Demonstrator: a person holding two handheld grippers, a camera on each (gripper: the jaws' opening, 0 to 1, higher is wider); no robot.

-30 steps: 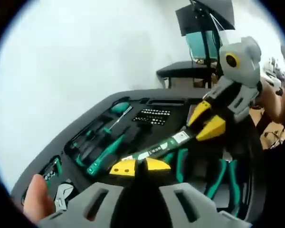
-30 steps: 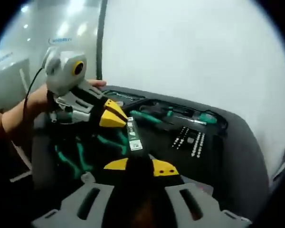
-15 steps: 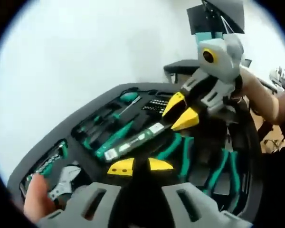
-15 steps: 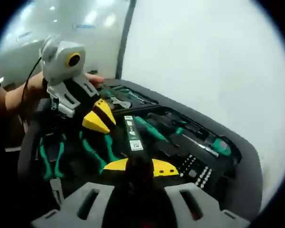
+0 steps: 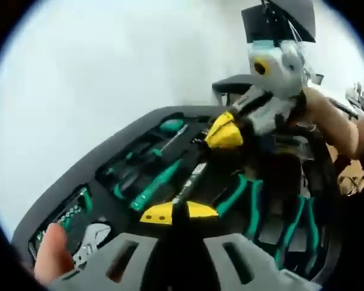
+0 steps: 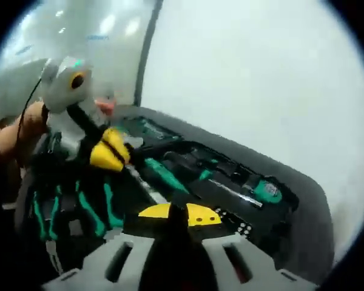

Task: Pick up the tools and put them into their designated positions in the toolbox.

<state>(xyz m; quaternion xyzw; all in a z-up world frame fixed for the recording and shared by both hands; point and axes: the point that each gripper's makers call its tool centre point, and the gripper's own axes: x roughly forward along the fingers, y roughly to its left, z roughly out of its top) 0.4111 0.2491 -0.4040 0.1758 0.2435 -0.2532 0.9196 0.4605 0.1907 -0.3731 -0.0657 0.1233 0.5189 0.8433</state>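
A long narrow tool (image 5: 194,179) with a pale label spans between my two grippers, just above the dark foam toolbox tray (image 5: 79,173). My left gripper (image 5: 179,212) is shut on its near end. My right gripper (image 5: 223,134) comes in from the right, its yellow jaws pinched on the far end. In the right gripper view the same tool (image 6: 142,185) runs edge-on from my right gripper (image 6: 173,213) to the left gripper (image 6: 107,154). Green-handled screwdrivers (image 5: 161,182) lie in slots beside it.
Green-handled pliers (image 5: 242,200) sit in the tray under the right gripper. An adjustable wrench (image 5: 91,239) and a row of bits (image 5: 70,212) lie near a fingertip (image 5: 51,260). A hand (image 6: 18,130) holds the left gripper. More pliers (image 6: 91,206) fill the tray's left part.
The tool has rolled from label-up to edge-on and sunk closer to the tray. The two grippers have stayed on its ends and both views have shifted with the hands.
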